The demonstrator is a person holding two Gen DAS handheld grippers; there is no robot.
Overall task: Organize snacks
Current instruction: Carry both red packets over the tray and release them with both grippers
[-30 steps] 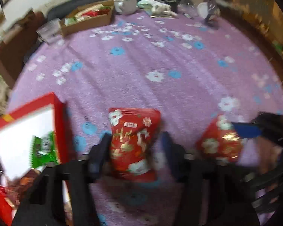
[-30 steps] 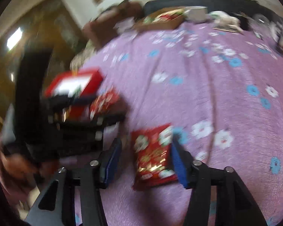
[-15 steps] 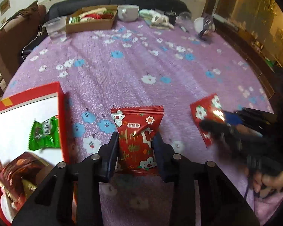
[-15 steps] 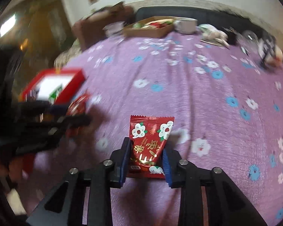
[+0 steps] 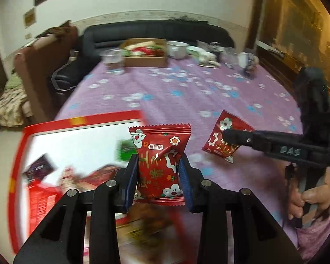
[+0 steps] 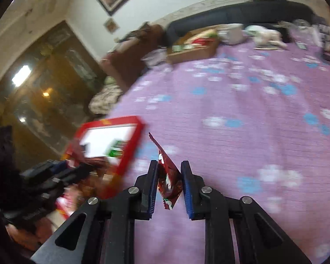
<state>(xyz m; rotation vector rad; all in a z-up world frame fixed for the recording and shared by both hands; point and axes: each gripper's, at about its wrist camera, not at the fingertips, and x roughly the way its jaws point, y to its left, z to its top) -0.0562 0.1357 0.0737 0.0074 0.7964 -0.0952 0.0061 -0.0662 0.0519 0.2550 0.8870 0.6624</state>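
Note:
My left gripper [image 5: 159,176] is shut on a red flower-print snack packet [image 5: 159,160] and holds it in the air over the near right part of the red box [image 5: 81,121], which has a white inside and several snacks in it. My right gripper [image 6: 169,182] is shut on a second red snack packet [image 6: 168,176], held edge-on above the purple cloth, just right of the red box [image 6: 129,145]. That right gripper [image 5: 228,135] and its packet [image 5: 224,140] show at the right of the left wrist view.
A purple flowered tablecloth [image 5: 187,92] covers the table. At the far edge stand a brown cardboard tray of snacks [image 5: 145,55], a clear plastic cup [image 5: 113,62], a white bowl [image 5: 176,48] and glassware [image 5: 246,61]. A dark sofa [image 5: 156,32] stands behind.
Both grippers have lifted their packets off the cloth. The left one has moved left over the red box; the right one has swung toward the box, its packet now turned edge-on.

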